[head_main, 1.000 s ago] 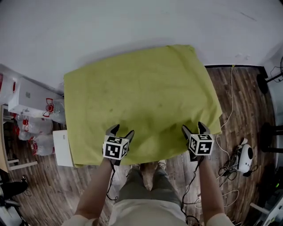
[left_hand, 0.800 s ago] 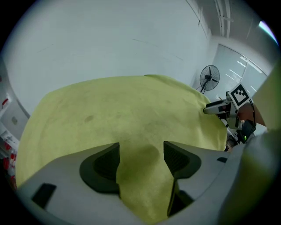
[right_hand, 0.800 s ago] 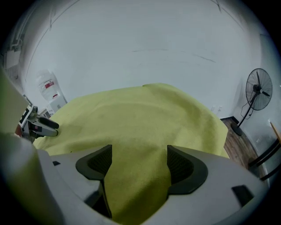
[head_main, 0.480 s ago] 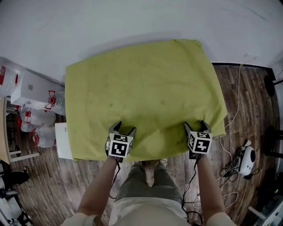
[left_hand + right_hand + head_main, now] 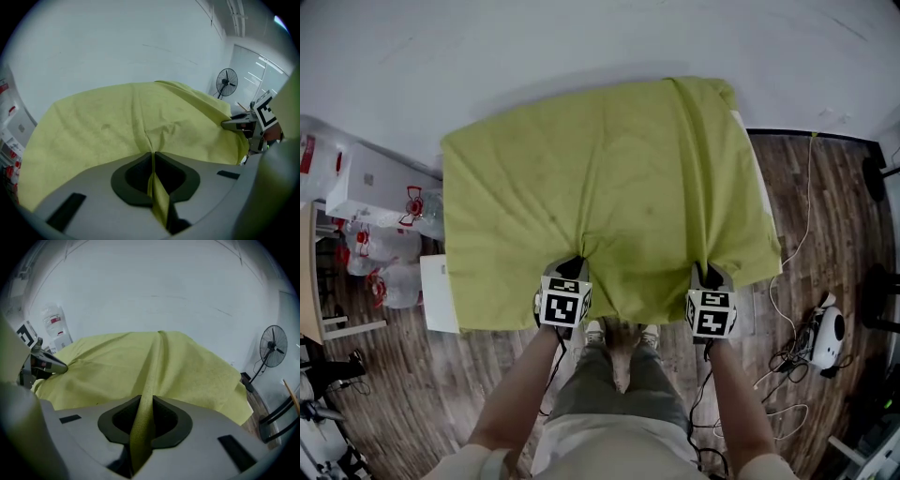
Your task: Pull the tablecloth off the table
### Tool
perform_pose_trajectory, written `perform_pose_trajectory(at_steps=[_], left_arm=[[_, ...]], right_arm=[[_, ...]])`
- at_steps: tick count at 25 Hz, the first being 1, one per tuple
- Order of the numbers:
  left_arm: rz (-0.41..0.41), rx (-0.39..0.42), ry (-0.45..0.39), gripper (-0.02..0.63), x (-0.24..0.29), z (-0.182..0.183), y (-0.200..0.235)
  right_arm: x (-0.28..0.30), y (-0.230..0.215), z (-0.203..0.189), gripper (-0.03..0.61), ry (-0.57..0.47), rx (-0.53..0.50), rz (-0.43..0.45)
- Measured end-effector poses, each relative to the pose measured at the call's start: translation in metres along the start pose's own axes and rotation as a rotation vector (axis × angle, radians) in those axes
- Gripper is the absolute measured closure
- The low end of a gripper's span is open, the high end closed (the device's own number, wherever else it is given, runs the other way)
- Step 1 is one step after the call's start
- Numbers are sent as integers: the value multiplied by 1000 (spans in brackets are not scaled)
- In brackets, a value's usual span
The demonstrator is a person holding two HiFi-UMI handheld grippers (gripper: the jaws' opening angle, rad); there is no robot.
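A yellow-green tablecloth (image 5: pixel 600 178) covers the table (image 5: pixel 748 141), whose white edge shows at the right. My left gripper (image 5: pixel 572 267) has its jaws closing on a pinched fold of the tablecloth (image 5: pixel 140 126) at the near edge, left of centre. My right gripper (image 5: pixel 709 277) has its jaws closing on a thicker fold of the tablecloth (image 5: pixel 154 357) near the front right corner. From each grip a raised ridge of cloth runs toward the far side. In the left gripper view the right gripper (image 5: pixel 243 124) shows at the right.
A white wall (image 5: pixel 581 37) runs behind the table. White boxes and plastic bags (image 5: pixel 366 225) stand at the left on the wood floor (image 5: pixel 825 234). Cables and a small white device (image 5: pixel 821 336) lie at the right. A standing fan (image 5: pixel 273 352) is beyond the right corner.
Both grippers went from open above the near edge to closed on folds of the cloth. The cloth now puckers into ridges and the table's right edge is bared.
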State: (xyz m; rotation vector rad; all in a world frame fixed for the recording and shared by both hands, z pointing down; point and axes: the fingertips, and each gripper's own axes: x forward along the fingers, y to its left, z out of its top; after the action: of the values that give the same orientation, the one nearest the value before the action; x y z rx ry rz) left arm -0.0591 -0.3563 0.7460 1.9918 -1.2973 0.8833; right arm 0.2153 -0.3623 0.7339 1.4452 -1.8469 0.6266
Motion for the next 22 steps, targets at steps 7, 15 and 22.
perform_pose_trajectory(at_steps=[7,15,22], left_arm=[[-49,-10,-36,589,-36,-5,-5],[-60,-39,-150,589,-112,21,2],[-58,-22,-322,591,-194,64,1]], right_arm=[[-27,41,-14,546,63,57,148],[-106,65,43,546,-101,165,266],[-193,59,116,546,-308,172,300]])
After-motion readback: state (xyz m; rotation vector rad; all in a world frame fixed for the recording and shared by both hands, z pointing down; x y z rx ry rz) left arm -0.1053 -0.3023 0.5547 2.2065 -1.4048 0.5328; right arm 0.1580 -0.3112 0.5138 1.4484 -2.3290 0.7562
